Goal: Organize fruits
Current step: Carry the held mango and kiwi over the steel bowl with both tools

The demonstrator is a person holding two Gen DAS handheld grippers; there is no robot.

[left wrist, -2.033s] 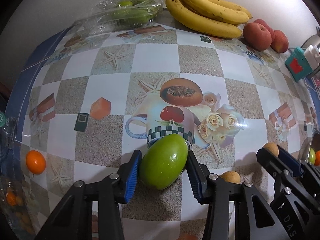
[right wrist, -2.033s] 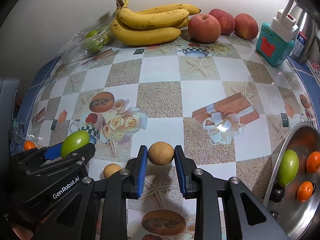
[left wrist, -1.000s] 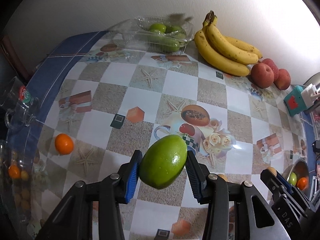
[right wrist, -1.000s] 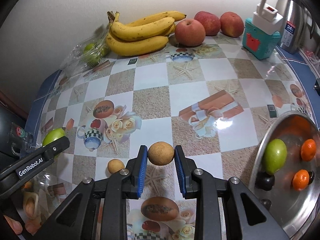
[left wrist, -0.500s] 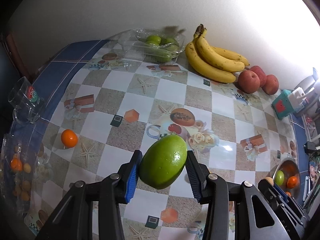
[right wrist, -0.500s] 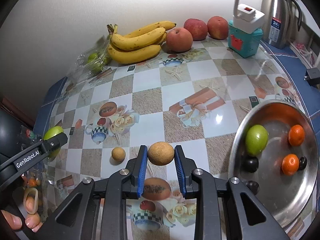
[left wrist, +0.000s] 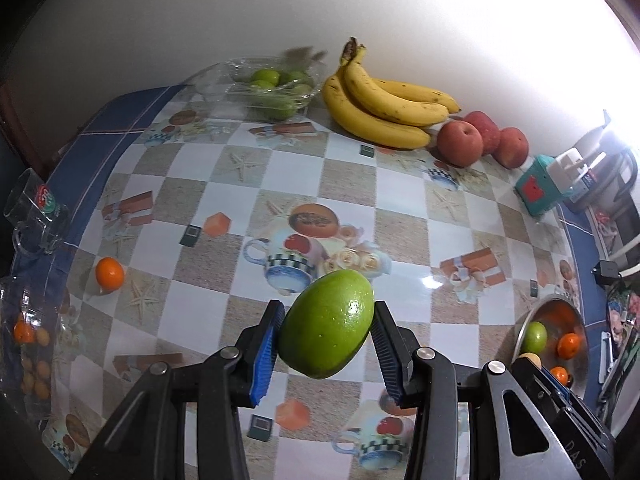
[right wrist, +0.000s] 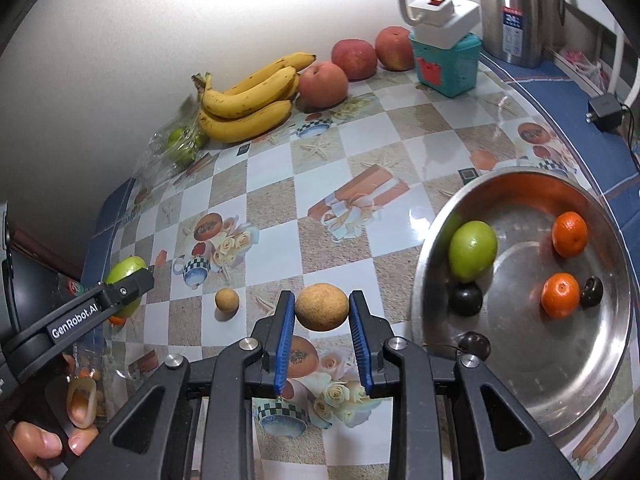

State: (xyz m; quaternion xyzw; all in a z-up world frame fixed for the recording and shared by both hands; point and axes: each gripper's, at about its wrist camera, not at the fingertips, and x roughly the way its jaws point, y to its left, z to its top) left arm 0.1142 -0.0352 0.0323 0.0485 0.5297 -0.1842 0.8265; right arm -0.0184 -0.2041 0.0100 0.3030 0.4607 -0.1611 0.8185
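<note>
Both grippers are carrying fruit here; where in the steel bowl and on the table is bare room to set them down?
The steel bowl has a bare near half, below the oranges; its far-left side is crowded by a green fruit and dark fruits. On the table, the checked middle is free, between the bananas, the bowl and a loose brown fruit. The back edge is crowded.

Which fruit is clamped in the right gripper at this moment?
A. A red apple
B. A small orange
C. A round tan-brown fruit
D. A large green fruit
C. In the right wrist view the right gripper has its blue pads pressed on a round tan-brown fruit held above the table, while the large green fruit sits in the left gripper.
</note>
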